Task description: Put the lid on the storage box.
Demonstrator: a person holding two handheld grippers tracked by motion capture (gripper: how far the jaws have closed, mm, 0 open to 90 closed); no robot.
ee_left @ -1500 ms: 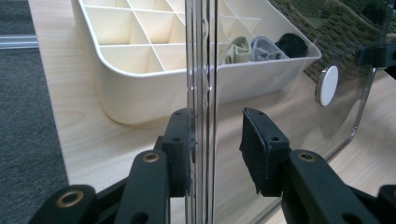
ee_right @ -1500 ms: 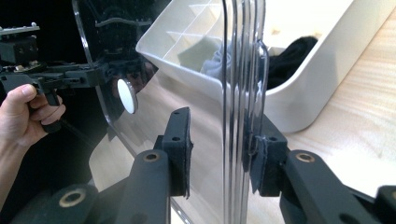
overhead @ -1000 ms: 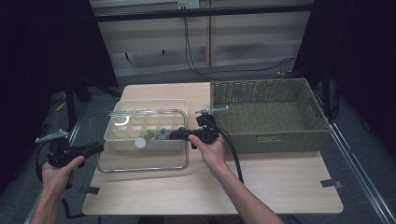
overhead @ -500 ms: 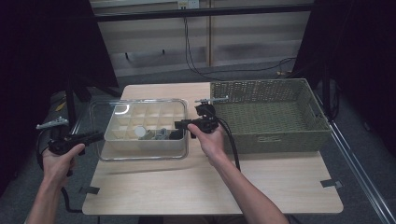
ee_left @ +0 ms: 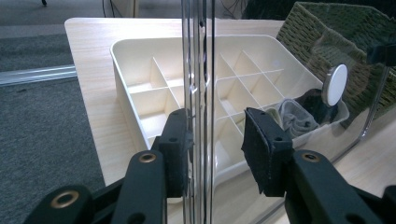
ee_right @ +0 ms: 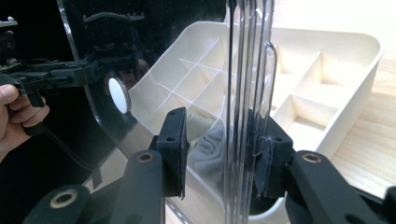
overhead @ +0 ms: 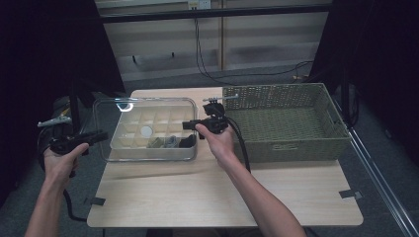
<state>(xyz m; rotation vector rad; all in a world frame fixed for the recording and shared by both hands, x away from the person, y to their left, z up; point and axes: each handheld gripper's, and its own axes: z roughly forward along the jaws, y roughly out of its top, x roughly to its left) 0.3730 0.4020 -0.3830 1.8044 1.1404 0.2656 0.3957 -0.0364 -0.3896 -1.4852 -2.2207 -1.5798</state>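
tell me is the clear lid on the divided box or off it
Off. The clear lid hangs above the divided box, edge between the jaws of the left claw and the right claw; the compartments lie uncovered.

Both tongs have raised the clear lid (overhead: 148, 129); seemingly higher.

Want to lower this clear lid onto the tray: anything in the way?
Nothing visible does. The clear lid, held between left gripper and right gripper, hangs over the compartment tray; the rolled cloths lie inside its compartments, near rim height.
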